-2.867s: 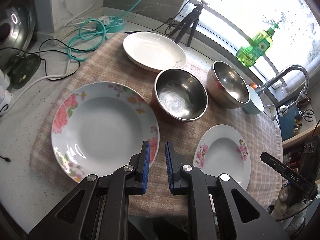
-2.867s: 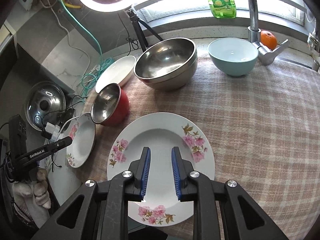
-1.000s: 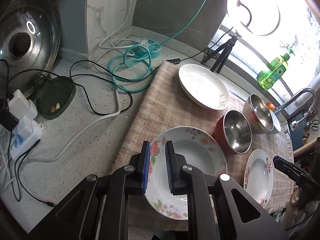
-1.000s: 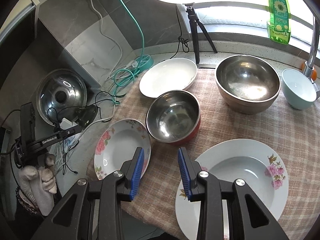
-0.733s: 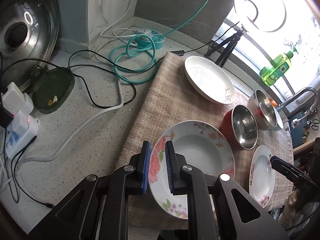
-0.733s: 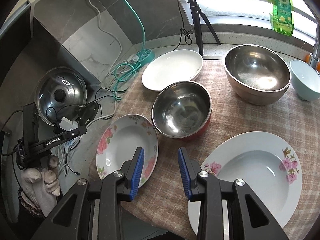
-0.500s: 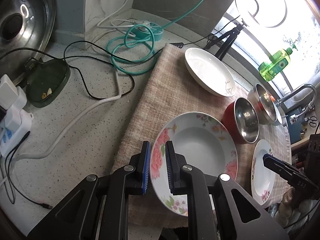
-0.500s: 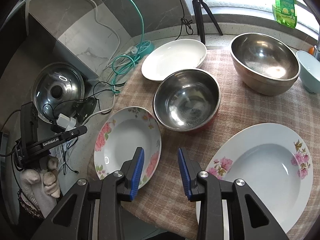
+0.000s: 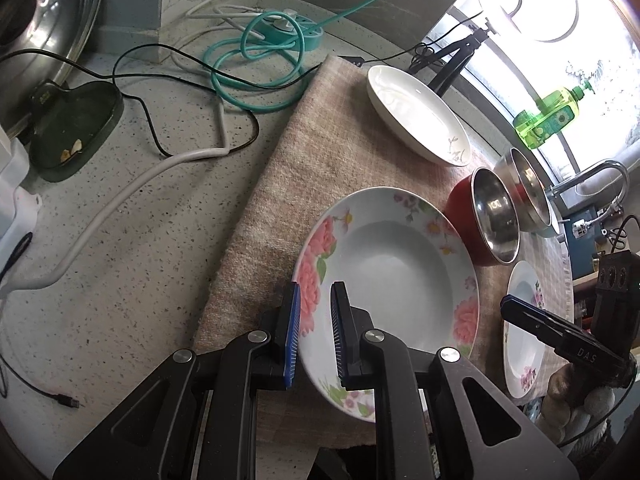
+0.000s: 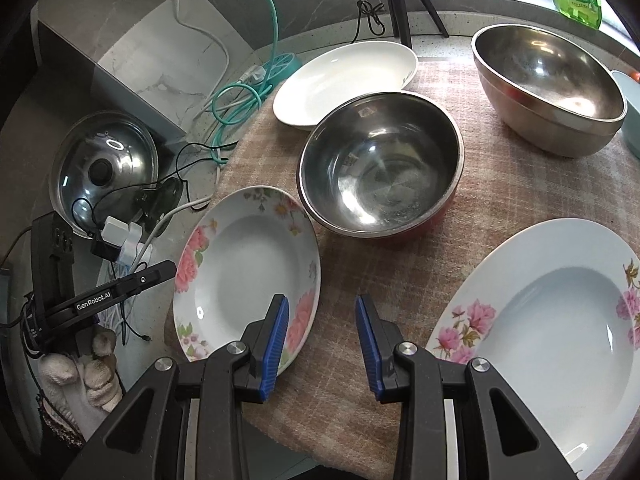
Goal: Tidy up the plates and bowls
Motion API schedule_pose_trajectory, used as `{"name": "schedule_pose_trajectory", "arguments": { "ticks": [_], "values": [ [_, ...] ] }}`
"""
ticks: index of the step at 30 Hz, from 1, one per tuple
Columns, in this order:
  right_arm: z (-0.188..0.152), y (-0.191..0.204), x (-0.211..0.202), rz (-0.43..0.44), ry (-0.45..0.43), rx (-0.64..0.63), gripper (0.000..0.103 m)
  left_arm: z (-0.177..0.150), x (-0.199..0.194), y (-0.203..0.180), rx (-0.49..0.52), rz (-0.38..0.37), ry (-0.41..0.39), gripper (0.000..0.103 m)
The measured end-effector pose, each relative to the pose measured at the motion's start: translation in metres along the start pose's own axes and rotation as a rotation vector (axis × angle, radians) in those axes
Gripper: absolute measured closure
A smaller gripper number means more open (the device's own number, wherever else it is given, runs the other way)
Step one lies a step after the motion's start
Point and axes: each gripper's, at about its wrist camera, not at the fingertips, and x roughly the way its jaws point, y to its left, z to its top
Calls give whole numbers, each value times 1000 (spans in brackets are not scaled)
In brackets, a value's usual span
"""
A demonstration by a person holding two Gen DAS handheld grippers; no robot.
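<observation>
surface [image 9: 120,240]: cloth-covered, crowded | rose plate [image 9: 392,276] at cloth's near-left edge, red-sided steel bowl [image 10: 380,168] touching-close | left gripper [image 9: 314,336] jaws narrowly parted, straddling rim, no pinch | right gripper [image 10: 320,344] jaws spread, empty | risk: shallow bite, glazed rim slips, plate knocks bowl

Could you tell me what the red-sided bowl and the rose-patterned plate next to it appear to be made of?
The red-sided round bowl looks like stainless steel inside: a mirror-like grey lining with sharp reflections; its outside carries a red coat, painted or plastic, I cannot tell which. The rose-patterned white deep plate looks like glazed ceramic or porcelain: a glossy white surface with small highlights and printed pink flowers; melamine cannot be ruled out.
</observation>
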Motion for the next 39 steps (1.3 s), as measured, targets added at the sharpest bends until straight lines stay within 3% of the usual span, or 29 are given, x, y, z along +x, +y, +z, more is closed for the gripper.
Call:
{"name": "schedule_pose_trajectory", "arguments": {
  "ticks": [13,17,39],
  "values": [
    [4,2,16,-6,35,-15,72,0,3,8,-28,-11,8,89],
    [6,3,21,0,46,-17,79,1,3,9,-28,-10,10,89],
    [8,-4,34,22,71,30,86,0,13,13,-31,-13,39,89]
  ]
}}
